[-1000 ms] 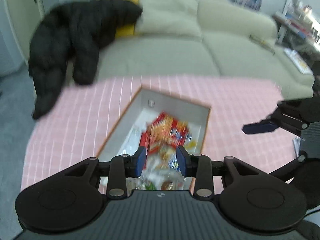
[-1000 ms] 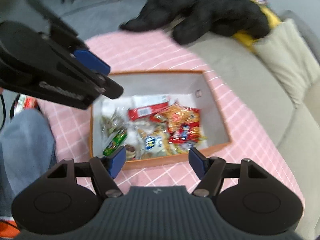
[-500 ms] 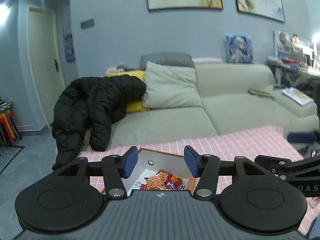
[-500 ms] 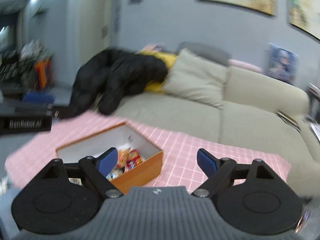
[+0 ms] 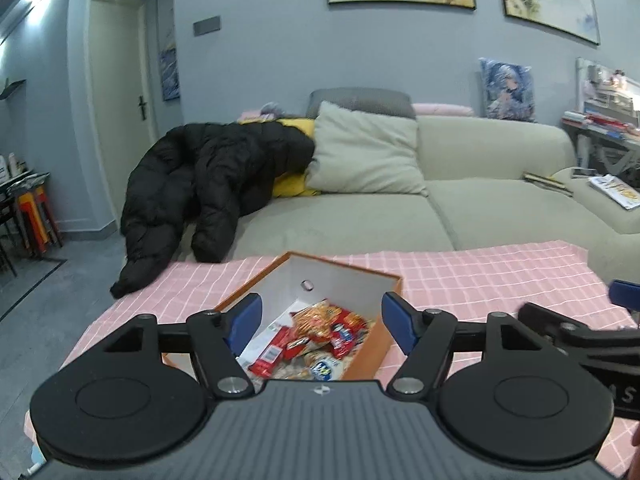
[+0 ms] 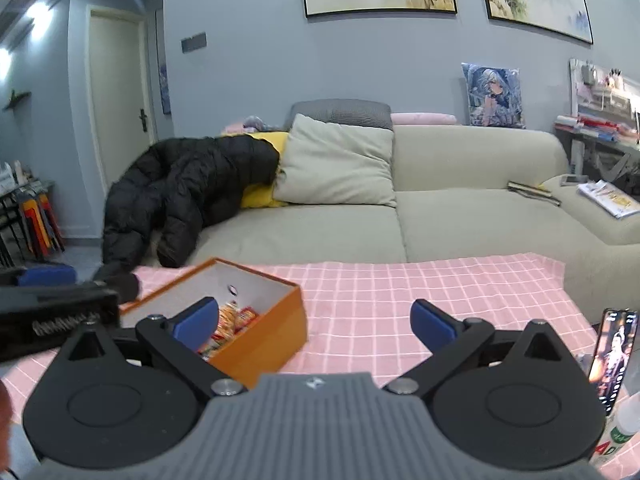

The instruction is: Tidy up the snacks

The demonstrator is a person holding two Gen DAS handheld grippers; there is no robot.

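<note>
Sitting low in the middle of both views, the orange box (image 5: 362, 360) rests on the pink checked cloth (image 5: 480, 276) with its top open and its white inner walls showing. Packed inside are the snacks (image 5: 320, 332): red and orange packets, a red bar wrapper and a pale packet with blue print, all lying in a loose heap on the bottom.

The left gripper (image 5: 322, 322) hangs in the lower part of its own view, its jaws having just been opening; they now stand spread wide with nothing between the blue pads (image 5: 244, 318), and the snack heap shows through the gap. The right gripper (image 6: 314, 322) has likewise just been opening and is spread fully, holding nothing; one blue pad overlaps the box's near corner in the picture, the other sits over bare cloth to the right.

At the lower right of the right wrist view a phone (image 6: 614, 356) stands upright with its screen lit. Behind the cloth runs a beige sofa (image 5: 500, 204); a black puffer jacket (image 5: 208, 196) slumps over its left end, beside a pale cushion (image 5: 364, 152).
</note>
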